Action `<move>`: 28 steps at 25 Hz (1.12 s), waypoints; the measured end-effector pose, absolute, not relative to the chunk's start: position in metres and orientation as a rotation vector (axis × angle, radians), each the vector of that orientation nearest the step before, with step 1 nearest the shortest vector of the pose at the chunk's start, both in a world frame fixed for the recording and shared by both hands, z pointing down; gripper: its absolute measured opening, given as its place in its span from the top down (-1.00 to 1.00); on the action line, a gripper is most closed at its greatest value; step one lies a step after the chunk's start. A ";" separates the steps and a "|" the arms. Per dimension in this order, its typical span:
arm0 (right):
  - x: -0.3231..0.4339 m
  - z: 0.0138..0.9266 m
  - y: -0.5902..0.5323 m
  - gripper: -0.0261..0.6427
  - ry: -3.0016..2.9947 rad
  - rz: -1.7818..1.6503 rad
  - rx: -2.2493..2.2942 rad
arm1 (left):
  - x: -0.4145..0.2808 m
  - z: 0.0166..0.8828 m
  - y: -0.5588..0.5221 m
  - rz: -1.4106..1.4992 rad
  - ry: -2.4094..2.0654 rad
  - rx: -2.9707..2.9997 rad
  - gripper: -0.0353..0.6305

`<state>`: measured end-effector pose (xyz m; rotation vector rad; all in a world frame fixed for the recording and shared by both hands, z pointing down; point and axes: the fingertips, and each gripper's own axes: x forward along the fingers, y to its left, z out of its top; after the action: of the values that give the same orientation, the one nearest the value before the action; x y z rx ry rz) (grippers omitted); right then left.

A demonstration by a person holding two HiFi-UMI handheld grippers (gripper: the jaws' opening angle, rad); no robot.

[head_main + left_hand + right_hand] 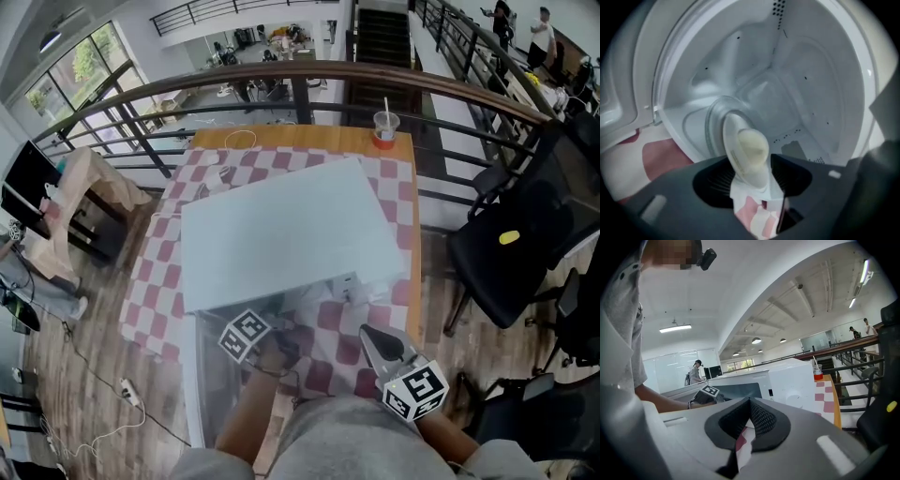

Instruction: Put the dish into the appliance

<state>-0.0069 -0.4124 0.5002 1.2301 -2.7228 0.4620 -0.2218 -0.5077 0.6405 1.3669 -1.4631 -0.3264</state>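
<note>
— White microwave [281,230] is sitting with its door [211,394] hanging open toward us, and the left gripper view is looking into its pale cavity. What are we finding inside?

— We are seeing the dish [746,151], cream in the middle, tilting on its edge just above a round clear tray [715,123] on the cavity floor. It is standing between the jaws of the left gripper [757,176], which are sitting moderately apart around it rather than clamping it.

— How are we holding our arms?

— Our left forearm [248,412] is reaching forward, putting that gripper into the opening. The right gripper [372,337] is hovering close to our body, right of the door, with its jaws pressing together on nothing.

— And around us?

— The microwave is resting on a red-and-white checked cloth [150,281] over a wooden table [309,139]. A clear cup [385,127] with a straw is standing at the far right corner. A dark railing [281,80] is curving behind the table, a black chair [516,244] is sitting to the right, and a wooden floor [103,347] is showing on the left.
</note>
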 end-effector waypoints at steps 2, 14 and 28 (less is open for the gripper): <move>-0.007 0.500 -0.412 0.93 -2.722 0.458 1.233 | -0.214 0.636 -0.507 -0.253 -1.454 1.494 0.05; -0.016 0.507 -0.401 0.92 -2.671 0.273 1.186 | -0.181 0.651 -0.494 0.507 -1.616 1.871 -0.46; -0.018 0.514 -0.396 0.93 -2.664 0.270 1.163 | -0.216 0.645 -0.478 0.525 -1.916 1.717 -0.20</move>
<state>-0.0182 -0.3964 0.5137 1.1635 -2.6645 0.2704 -0.2156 -0.4784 0.6453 1.7172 -1.9159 0.5246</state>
